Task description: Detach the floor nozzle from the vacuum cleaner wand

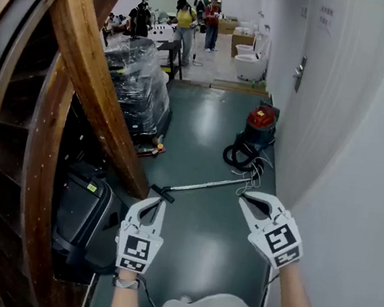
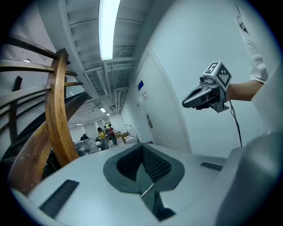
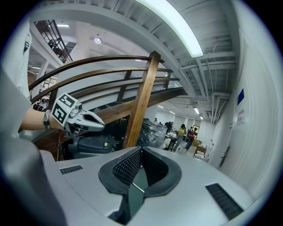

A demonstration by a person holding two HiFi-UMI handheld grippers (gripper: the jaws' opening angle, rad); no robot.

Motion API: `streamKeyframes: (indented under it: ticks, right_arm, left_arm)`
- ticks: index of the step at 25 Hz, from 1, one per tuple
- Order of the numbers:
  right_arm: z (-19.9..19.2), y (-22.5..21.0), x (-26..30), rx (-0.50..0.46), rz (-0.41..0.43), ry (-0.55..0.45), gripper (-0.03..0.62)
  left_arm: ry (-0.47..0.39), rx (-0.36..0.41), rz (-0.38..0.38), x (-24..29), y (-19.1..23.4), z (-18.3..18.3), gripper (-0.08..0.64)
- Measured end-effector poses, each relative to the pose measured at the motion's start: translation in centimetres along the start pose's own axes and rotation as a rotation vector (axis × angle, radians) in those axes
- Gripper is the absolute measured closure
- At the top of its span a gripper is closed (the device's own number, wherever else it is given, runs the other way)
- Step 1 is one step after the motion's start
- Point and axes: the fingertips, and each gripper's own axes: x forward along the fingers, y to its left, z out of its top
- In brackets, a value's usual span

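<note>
**Both grippers empty, raised over the floor; nozzle on the wand beyond the left tips**

In the head view the floor nozzle (image 1: 162, 194), a small black T-shaped head, lies on the floor (image 1: 197, 252) at the near end of the wand (image 1: 208, 185). It sits just past the tips of the left gripper (image 1: 155, 202), apart from them. The right gripper (image 1: 244, 200) is off to the wand's far-end side, near the hose (image 1: 239, 155) but touching nothing.

The wand is a thin, straight tube of shiny metal. It runs diagonally up to the coiled black hose and the vacuum cleaner (image 1: 260, 124), which has a red top on a black body. The floor is dark green and glossy.

The left fingers (image 2: 155, 165) are pressed together with nothing between them; their pads are dark with a waffle texture. The right fingers (image 3: 128, 168) are likewise closed and empty.

Both hands are held out in front, with the grippers roughly level and tipped slightly down. They stand side by side and well apart.

A curved wooden stair railing (image 1: 81, 72) is at the left, a white wall (image 1: 369, 142) at the right.
</note>
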Motion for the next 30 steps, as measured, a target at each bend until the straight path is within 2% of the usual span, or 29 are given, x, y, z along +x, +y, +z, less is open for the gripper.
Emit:
streamKeyframes:
  ticks: [12, 23, 30]
  right_arm:
    - [-0.2, -0.3, 0.6, 0.020, -0.007, -0.023, 0.560]
    - [-0.8, 1.8, 2.5, -0.073, 0.023, 0.021, 0.560]
    - [-0.4, 3.8, 3.9, -0.074, 0.017, 0.048, 0.560]
  left_arm:
    - [0.012, 0.036, -0.003, 0.2, -0.8, 0.0, 0.561]
    - [0.029, 0.082, -0.003, -0.1, -0.2, -1.0, 0.561]
    - [0.038, 0.086, -0.014, -1.4, 1.5, -2.7, 0.561]
